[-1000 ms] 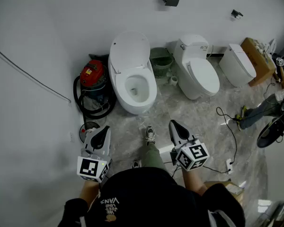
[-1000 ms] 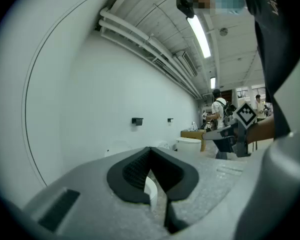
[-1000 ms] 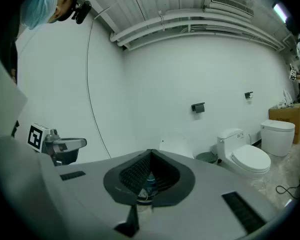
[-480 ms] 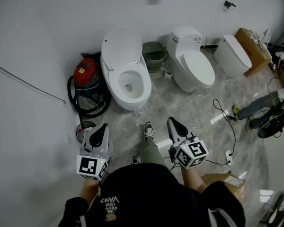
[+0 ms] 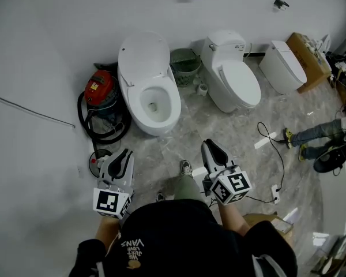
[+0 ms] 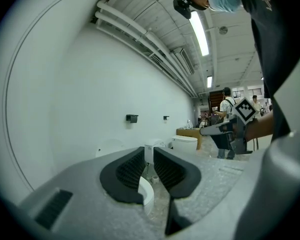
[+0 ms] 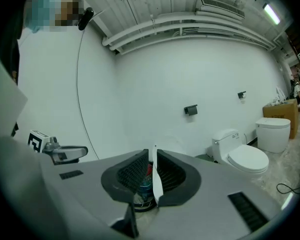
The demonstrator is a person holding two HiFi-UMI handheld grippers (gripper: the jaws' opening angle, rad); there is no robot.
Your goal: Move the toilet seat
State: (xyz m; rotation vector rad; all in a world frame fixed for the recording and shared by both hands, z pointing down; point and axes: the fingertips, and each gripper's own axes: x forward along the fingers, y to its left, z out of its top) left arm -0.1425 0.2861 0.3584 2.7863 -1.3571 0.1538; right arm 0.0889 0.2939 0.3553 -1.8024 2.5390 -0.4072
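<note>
Toilets sit farther left in the head view than a second ago; person repositioning. Three toilets line the far wall. Leftmost toilet: lid up, toilet seat well apart from both grippers. Left gripper and right gripper carried low for the approach, jaws opening, barely parted, empty.

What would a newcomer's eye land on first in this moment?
Three white toilets along the wall: the left toilet stands with lid raised and bowl open, the middle toilet and right toilet closed. A red vacuum cleaner with black hose sits left of the open one.
</note>
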